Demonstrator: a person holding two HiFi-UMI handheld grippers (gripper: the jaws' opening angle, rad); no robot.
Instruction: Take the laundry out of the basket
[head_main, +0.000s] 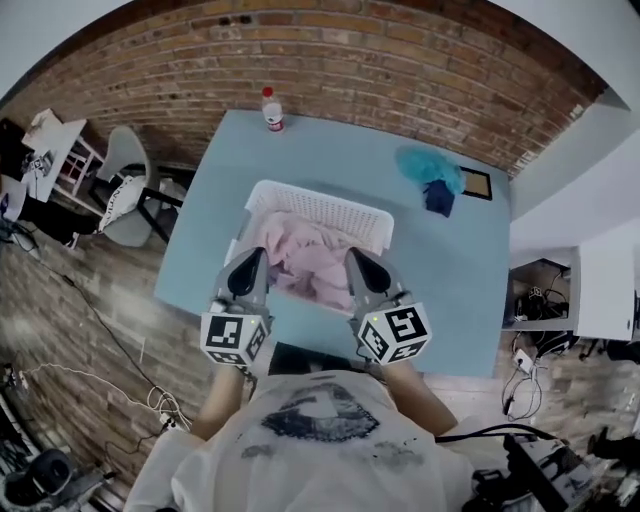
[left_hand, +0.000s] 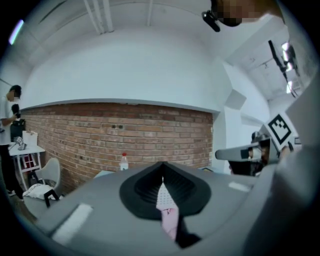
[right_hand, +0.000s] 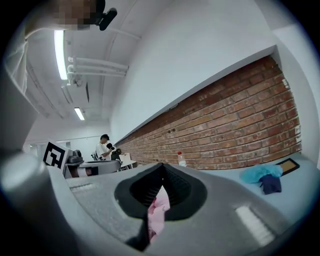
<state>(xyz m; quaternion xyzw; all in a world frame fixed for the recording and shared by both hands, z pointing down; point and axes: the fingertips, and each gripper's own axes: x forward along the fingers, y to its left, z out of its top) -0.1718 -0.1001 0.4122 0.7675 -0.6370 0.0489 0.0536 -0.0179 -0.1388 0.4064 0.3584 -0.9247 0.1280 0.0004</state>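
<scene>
Left gripper view: pink laundry (left_hand: 168, 217) clamped between the closed jaws.

Left tool (left_hand: 163, 181) clamped on pink cloth (left_hand: 169, 219), bottle (left_hand: 123, 162) ahead, brick wall (left_hand: 100, 132) behind

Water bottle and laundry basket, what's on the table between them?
Nothing: the head view shows only bare blue table between the water bottle and the far rim of the laundry basket.
</scene>
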